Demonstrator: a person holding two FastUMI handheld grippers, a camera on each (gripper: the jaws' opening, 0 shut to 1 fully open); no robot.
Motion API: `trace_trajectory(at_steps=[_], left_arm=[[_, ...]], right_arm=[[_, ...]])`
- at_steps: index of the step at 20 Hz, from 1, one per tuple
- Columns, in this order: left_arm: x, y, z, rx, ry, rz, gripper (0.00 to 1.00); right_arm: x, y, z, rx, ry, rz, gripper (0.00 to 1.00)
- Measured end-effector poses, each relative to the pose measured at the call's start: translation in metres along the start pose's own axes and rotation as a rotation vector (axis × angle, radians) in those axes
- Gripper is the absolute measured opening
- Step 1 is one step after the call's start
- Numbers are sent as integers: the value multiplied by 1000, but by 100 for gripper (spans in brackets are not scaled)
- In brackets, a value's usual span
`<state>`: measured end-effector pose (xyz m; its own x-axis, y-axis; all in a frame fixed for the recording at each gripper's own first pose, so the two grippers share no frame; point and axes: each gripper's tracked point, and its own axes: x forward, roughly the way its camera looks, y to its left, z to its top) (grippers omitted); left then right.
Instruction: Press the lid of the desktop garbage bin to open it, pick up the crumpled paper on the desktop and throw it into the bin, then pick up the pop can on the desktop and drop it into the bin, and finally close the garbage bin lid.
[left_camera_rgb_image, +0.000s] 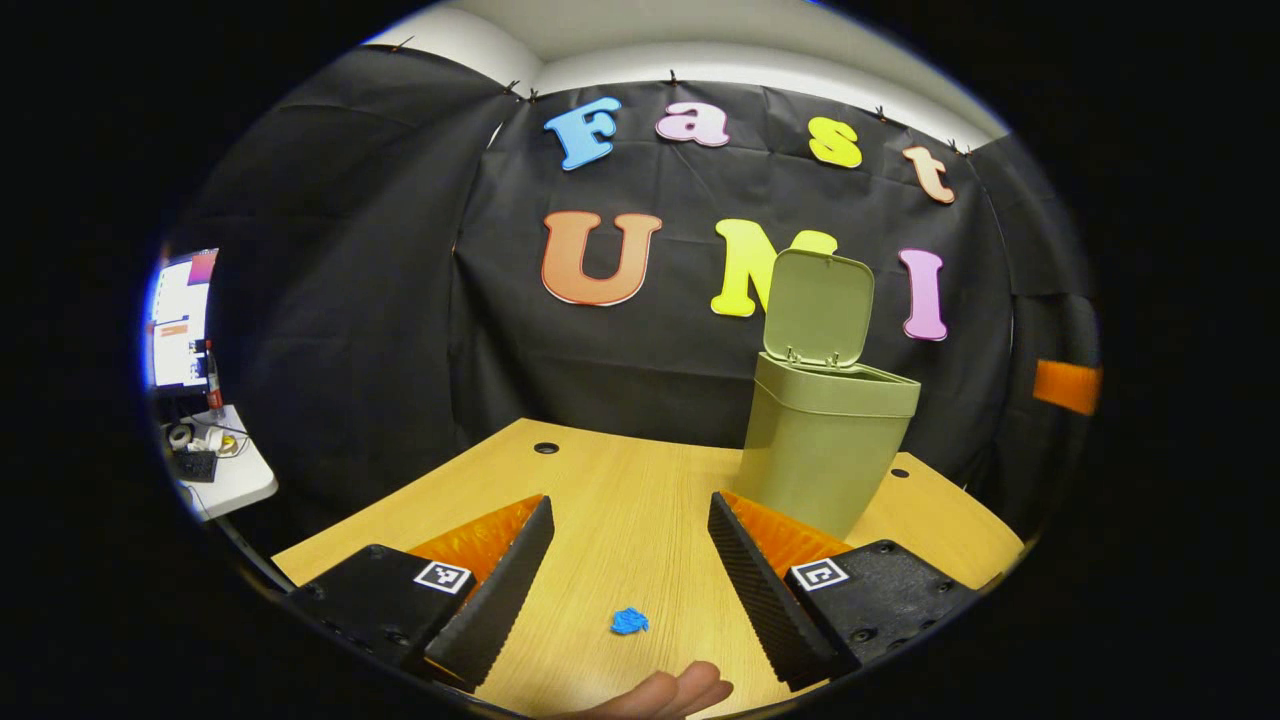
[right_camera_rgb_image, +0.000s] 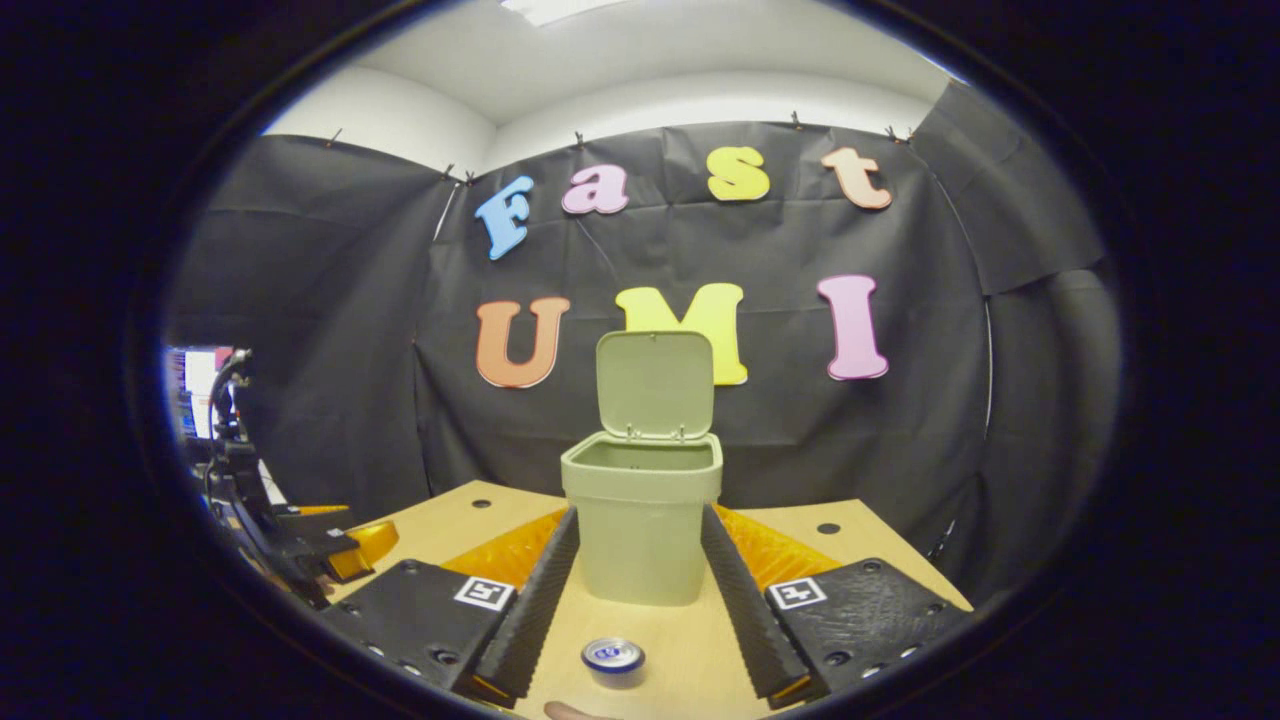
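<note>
Green plastic is the material of the garbage bin (right_camera_rgb_image: 641, 520), which stands upright on the far part of the wooden desktop (left_camera_rgb_image: 620, 490), with its lid (right_camera_rgb_image: 655, 386) raised and leaning back toward the black cloth wall. In the left gripper view, the left gripper (left_camera_rgb_image: 630, 560) has its jaws spread wide above the desktop, and the blue crumpled paper (left_camera_rgb_image: 629, 621) lies on the wood between them at the near edge, touching neither finger; the bin is to the far right. In the right gripper view, the right gripper (right_camera_rgb_image: 640, 590) is also wide open, the bin straight ahead between its fingers. The pop can (right_camera_rgb_image: 613, 661) stands upright near the camera, between the fingers.
</note>
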<state>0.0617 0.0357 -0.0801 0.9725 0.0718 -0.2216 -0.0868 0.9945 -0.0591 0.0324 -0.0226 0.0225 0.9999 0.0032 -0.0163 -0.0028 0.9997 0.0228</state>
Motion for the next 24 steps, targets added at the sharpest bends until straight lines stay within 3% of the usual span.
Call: trace_trajectory(at_steps=[6,10,13,16,24], left_arm=[[18,-12,-45,51,140,12,100],[29,-20,-104,118,295,-29,100],[34,-11,-132,165,360,-10,100],[41,-7,-148,153,400,-22,100],[63,-3,-201,151,540,-35,95]], right_arm=[[-34,-14,-43,-31,-3,34,97],[-52,-11,-70,-21,6,58,96],[-57,-12,-85,-56,17,42,96],[-60,-13,-82,-96,0,14,95],[-56,-19,-94,-57,30,-5,95]])
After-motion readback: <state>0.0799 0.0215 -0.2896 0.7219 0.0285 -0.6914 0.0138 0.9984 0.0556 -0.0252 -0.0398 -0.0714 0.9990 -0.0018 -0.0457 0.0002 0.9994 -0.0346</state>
